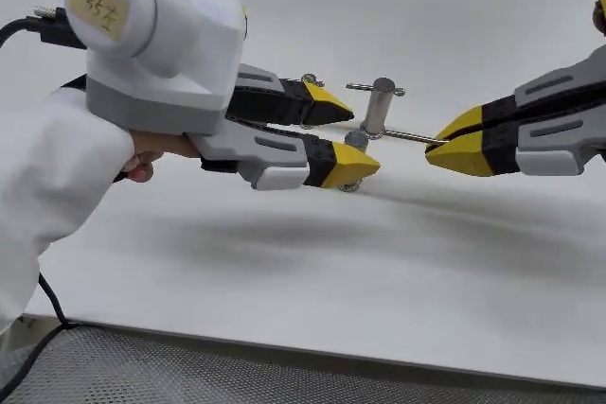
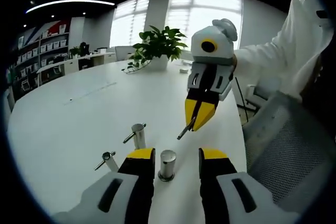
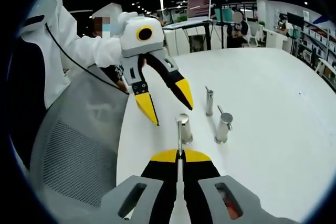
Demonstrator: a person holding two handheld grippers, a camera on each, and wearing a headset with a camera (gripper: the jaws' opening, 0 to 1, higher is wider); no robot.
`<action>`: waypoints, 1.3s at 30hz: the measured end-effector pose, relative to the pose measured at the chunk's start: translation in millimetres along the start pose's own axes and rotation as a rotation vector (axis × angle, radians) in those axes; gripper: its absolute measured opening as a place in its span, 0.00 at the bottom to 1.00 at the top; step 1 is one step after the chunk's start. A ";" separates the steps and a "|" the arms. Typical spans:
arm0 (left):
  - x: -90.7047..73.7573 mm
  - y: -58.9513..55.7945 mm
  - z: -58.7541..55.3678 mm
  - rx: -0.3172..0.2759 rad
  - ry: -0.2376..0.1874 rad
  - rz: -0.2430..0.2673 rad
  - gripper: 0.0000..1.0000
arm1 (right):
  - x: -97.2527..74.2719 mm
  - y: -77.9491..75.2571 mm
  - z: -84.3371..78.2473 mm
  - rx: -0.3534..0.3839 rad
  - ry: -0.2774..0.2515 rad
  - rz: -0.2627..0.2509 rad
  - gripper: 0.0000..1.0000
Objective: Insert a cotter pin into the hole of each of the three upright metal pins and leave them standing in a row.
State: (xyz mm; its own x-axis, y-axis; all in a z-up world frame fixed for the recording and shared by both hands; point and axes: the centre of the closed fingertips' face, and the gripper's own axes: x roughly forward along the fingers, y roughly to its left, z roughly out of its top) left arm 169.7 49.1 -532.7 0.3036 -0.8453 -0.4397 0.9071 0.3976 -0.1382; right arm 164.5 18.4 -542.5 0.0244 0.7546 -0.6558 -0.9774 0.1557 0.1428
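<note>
1. Nearest is a white sleeve (image 1: 47,177) at 8 o'clock in the head view. A hand (image 1: 151,153) comes out of it and holds the left gripper (image 1: 346,134).
2. The left gripper reaches in from 9 o'clock. Its two yellow jaws are apart, with one on each side of the bare metal pin (image 1: 357,140). They do not seem to touch it. I think they wait there so they can steady the pin and stop it tipping.
3. The bare metal pin stands upright on the white table (image 1: 284,262), near the middle of the head view. Nothing goes through it yet.
4. The right gripper (image 1: 445,146) comes in from 3 o'clock. Its jaws are squeezed together on a cotter pin (image 1: 407,136). The cotter pin sticks out flat and its tip points at the side of the bare metal pin. It is very near or touching, and I cannot tell which. I think it is held level so it can slide straight into the hole.
5. The second metal pin (image 1: 379,106) stands at 1 o'clock from the bare one. It already has a thin rod (image 1: 360,88) through its top. The third metal pin (image 2: 108,160) is at 7 o'clock in the left gripper view, and its hole looks filled too.
6. So two pins look done and one is left. The push should be slow and straight. If it misses the hole, it could knock the pin over.
</note>
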 end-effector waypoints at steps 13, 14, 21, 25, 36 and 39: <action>2.9 5.6 -10.8 0.035 0.051 0.013 0.18 | 8.1 0.2 -5.6 -0.015 0.034 0.010 0.00; 2.8 5.6 -10.8 0.039 0.052 0.012 0.16 | 8.9 0.2 -6.1 -0.015 0.036 0.010 0.00; 1.8 12.5 -15.3 0.060 0.073 0.023 0.10 | 12.5 1.0 -5.7 -0.013 0.037 0.019 0.00; 2.3 13.6 -20.8 0.077 0.102 0.022 0.10 | 14.0 0.1 -6.7 -0.018 0.042 0.021 0.00; 1.8 14.6 -21.2 0.088 0.110 0.018 0.10 | 23.4 -5.3 -4.6 -0.032 0.053 0.022 0.00; 2.0 13.6 -20.4 0.098 0.115 0.019 0.10 | 25.4 -6.4 -2.9 -0.037 0.054 0.018 0.00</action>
State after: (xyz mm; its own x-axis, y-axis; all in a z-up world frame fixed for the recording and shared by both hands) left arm 176.7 60.1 -553.5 0.2909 -0.7888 -0.5414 0.9271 0.3721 -0.0440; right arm 170.8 34.7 -562.2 -0.0036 0.7217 -0.6922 -0.9846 0.1183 0.1284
